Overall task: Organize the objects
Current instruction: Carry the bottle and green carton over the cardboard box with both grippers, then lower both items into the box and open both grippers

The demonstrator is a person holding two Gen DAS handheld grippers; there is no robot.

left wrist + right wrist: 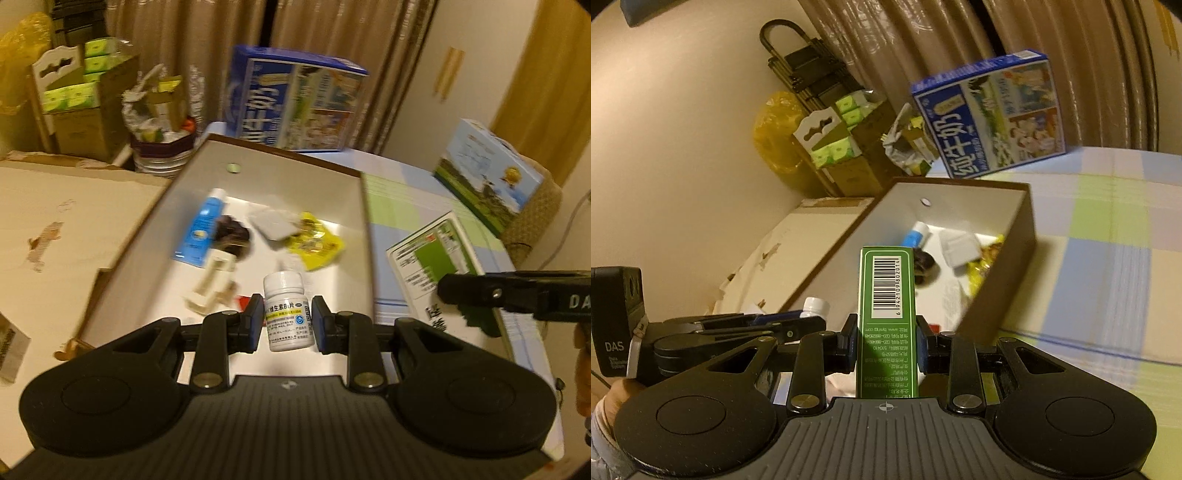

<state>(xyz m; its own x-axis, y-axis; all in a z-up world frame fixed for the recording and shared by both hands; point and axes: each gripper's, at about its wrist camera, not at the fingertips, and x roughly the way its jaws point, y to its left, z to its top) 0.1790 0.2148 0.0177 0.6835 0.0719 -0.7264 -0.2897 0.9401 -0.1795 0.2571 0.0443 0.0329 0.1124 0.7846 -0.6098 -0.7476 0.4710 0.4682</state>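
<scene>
My left gripper [288,317] is shut on a small white pill bottle [286,310] with a white cap, held upright over the near part of an open brown box with a white inside [343,236]. In the box lie a blue tube [203,229], a dark lump [232,232], a grey pad [271,223], a yellow packet [317,243] and a cream plastic piece [216,280]. My right gripper [886,332] is shut on a green carton with a barcode [886,288], held on end near the box's front wall [1001,280]. The green carton [439,258] shows at the right of the left wrist view.
The box stands on a checked cloth [1108,258] over a table. A blue milk carton box [295,99] stands behind it, and a picture-printed box [491,173] sits at the right. Stacked cardboard boxes [85,107], a basket [162,122] and curtains fill the back left.
</scene>
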